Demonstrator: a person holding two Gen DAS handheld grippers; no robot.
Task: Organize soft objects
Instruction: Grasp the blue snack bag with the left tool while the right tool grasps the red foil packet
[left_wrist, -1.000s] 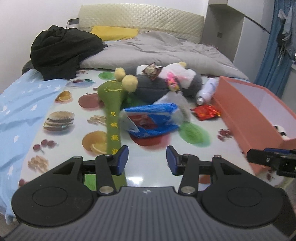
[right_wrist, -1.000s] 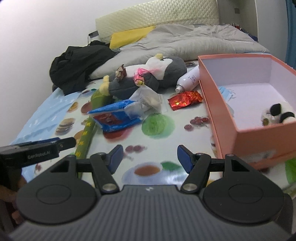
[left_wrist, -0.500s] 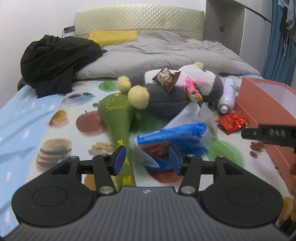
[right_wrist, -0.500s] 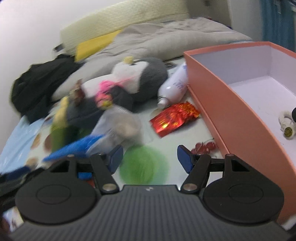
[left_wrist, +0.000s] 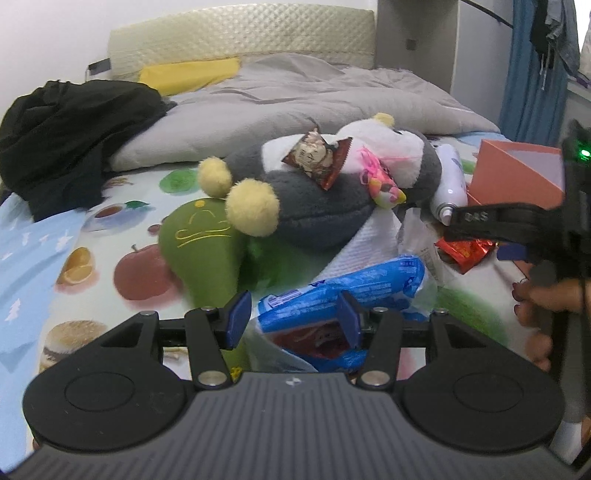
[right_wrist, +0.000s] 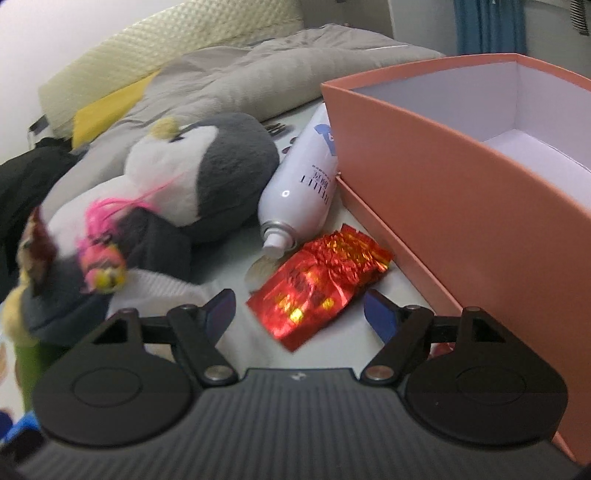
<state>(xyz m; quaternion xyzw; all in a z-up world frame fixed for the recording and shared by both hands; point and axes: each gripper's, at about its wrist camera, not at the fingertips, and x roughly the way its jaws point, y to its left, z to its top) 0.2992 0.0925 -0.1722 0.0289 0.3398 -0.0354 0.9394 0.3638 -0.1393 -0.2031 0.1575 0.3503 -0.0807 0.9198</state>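
Observation:
My left gripper (left_wrist: 293, 319) stands open low over the fruit-print cloth, with a blue snack packet (left_wrist: 340, 291) lying between its fingers, pads not pressing it. A green plush (left_wrist: 203, 236) with yellow pompoms lies just left of it. Behind is a grey-and-white penguin plush (left_wrist: 332, 192) (right_wrist: 207, 173). My right gripper (right_wrist: 301, 314) has its jaws opening around a red foil packet (right_wrist: 317, 288) without touching it. One of its fingers (left_wrist: 480, 218) shows at the right of the left wrist view. The orange box (right_wrist: 461, 177) stands right of it.
A white spray bottle (right_wrist: 306, 181) lies between the penguin and the box. A small brown snack packet (left_wrist: 317, 158) and a pink toy (left_wrist: 382, 184) rest on the penguin. White tissue (left_wrist: 369, 236) lies under the heap. Black clothes (left_wrist: 66, 129) and a grey duvet (left_wrist: 295, 99) lie behind.
Both grippers moved forward and down toward the heap. The left now straddles the blue packet. The right swung to the red foil packet and its jaws widened.

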